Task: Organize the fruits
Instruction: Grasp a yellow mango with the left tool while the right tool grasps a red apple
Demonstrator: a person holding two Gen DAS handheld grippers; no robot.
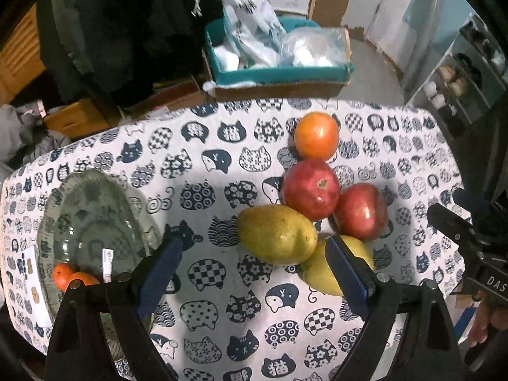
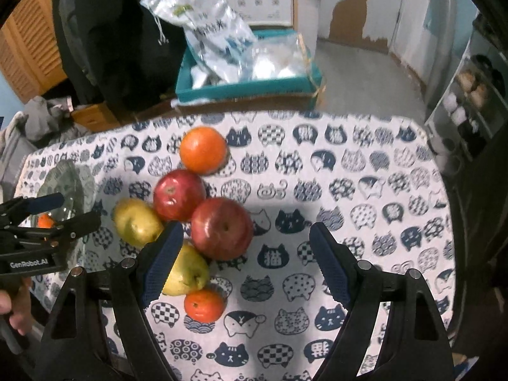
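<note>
Right wrist view: your right gripper (image 2: 246, 254) gapes empty; centre-frame apple (image 2: 222, 228) is firm, slick — clamp its widest waist.

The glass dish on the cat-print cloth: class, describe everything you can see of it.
The glass dish is clear, oval and shallow, with a scalloped, patterned rim. It sits flat at the left end of the cat-print cloth, apart from the fruit pile. Two small oranges lie in it at its near side, and a white label shows on its inner wall. No jaws touch it.
</note>
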